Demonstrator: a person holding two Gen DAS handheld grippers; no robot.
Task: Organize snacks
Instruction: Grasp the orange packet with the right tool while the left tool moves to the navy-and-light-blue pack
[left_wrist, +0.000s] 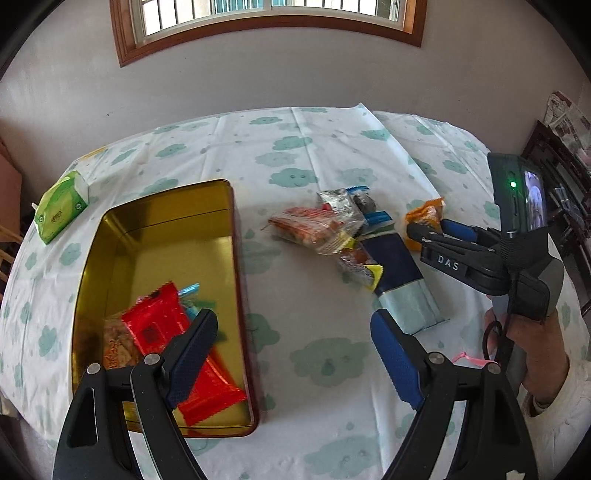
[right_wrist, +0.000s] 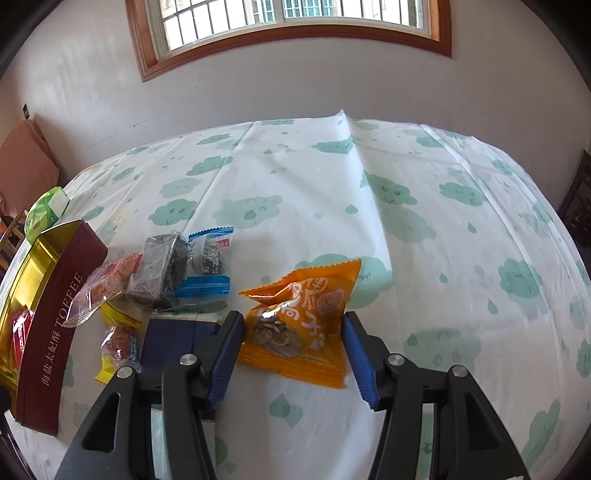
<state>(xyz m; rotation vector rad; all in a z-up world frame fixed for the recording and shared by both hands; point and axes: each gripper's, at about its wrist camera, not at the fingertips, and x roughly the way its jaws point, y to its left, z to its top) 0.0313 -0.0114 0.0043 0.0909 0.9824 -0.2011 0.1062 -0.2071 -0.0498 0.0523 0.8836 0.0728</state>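
A gold-lined toffee tin (left_wrist: 162, 236) lies open on the table's left and holds a red packet (left_wrist: 166, 325) and other snacks; its maroon wall shows in the right wrist view (right_wrist: 55, 332). My left gripper (left_wrist: 291, 354) is open and empty, its left finger over the tin. A pile of snack packets (left_wrist: 325, 225) lies mid-table with a dark blue pack (left_wrist: 399, 273). My right gripper (right_wrist: 293, 332) is open around an orange packet (right_wrist: 303, 325), which lies on the cloth; the packet also shows in the left wrist view (left_wrist: 424, 216).
A green tissue pack (left_wrist: 61, 206) sits at the table's far left. The table has a white cloth with green clouds (right_wrist: 406, 206). A wall with a window stands behind. Dark furniture (left_wrist: 561, 177) stands at the right.
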